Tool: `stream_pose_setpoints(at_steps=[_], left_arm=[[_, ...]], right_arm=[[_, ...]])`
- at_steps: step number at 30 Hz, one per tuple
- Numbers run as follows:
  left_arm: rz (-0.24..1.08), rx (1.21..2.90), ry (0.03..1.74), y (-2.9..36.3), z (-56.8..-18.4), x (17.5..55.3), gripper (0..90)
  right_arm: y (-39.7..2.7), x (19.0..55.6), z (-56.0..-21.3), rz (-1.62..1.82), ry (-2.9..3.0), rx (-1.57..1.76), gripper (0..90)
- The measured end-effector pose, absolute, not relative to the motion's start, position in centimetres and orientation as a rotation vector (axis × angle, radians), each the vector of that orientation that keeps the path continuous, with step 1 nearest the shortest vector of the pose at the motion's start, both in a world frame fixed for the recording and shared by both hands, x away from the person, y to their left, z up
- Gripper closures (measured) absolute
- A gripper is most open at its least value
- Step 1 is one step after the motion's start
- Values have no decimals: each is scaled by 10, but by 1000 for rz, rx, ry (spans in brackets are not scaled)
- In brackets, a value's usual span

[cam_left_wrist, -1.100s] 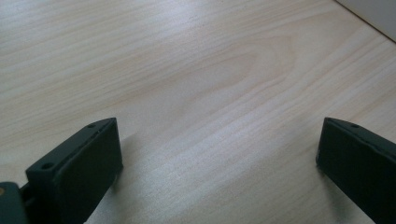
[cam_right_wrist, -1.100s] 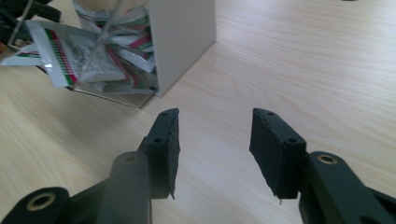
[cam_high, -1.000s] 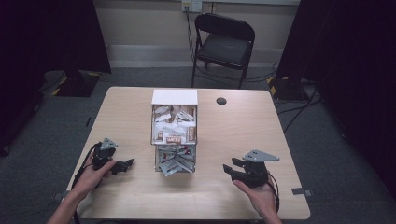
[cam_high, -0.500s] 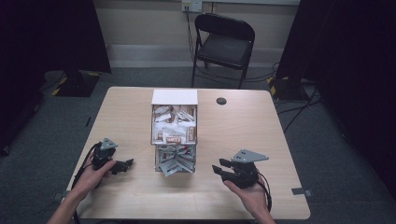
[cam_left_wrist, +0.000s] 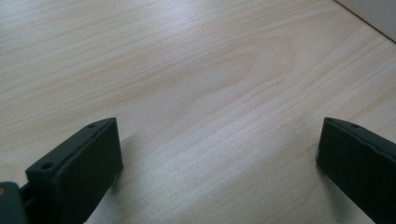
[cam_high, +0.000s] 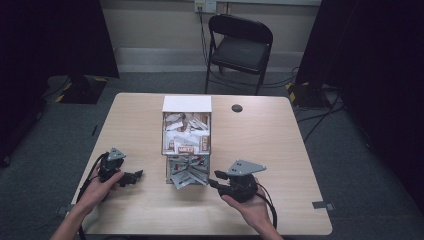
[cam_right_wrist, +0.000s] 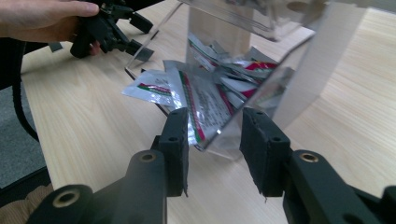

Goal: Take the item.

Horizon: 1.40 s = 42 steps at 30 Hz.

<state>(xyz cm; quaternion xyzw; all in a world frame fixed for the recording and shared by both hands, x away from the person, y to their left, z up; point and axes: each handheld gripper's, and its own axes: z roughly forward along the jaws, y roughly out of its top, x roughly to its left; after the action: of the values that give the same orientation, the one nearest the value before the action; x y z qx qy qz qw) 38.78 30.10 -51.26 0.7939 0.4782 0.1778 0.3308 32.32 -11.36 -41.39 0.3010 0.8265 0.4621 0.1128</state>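
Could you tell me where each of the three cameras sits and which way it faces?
High view: above the person's side, looking forward and down on the table; forearms, both hands.
Left gripper view: on the left gripper, facing bare table; jaws wide apart.
Right gripper view: on the right gripper, facing the dispenser and packets; jaws apart.
Shared: high and right gripper views both show dispenser and left gripper.

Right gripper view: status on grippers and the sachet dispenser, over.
Right gripper open, fingers either side of a sachet at the dispenser mouth. Left gripper open on table. Nothing blocking.
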Motion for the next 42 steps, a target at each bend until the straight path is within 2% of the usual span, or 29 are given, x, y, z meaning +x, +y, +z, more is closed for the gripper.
stream_pose_setpoints(at_steps=[13, 24, 28, 32, 42], left_arm=[[465, 2076, 1250, 301, -513, 388, 0], [465, 2076, 1250, 301, -513, 388, 0], [465, 2076, 1250, 301, -513, 388, 0], [465, 2076, 1250, 301, -513, 388, 0], [465, 2076, 1250, 301, -513, 388, 0]], right_arm=[[-81, 331, -423, 1370, 2480, 809, 648], [-75, 338, -436, 1326, 2504, 802, 631], [-74, 340, -437, 1324, 2500, 807, 659], [-76, 339, -436, 1322, 2457, 812, 732], [-75, 343, -439, 1312, 2462, 850, 740]])
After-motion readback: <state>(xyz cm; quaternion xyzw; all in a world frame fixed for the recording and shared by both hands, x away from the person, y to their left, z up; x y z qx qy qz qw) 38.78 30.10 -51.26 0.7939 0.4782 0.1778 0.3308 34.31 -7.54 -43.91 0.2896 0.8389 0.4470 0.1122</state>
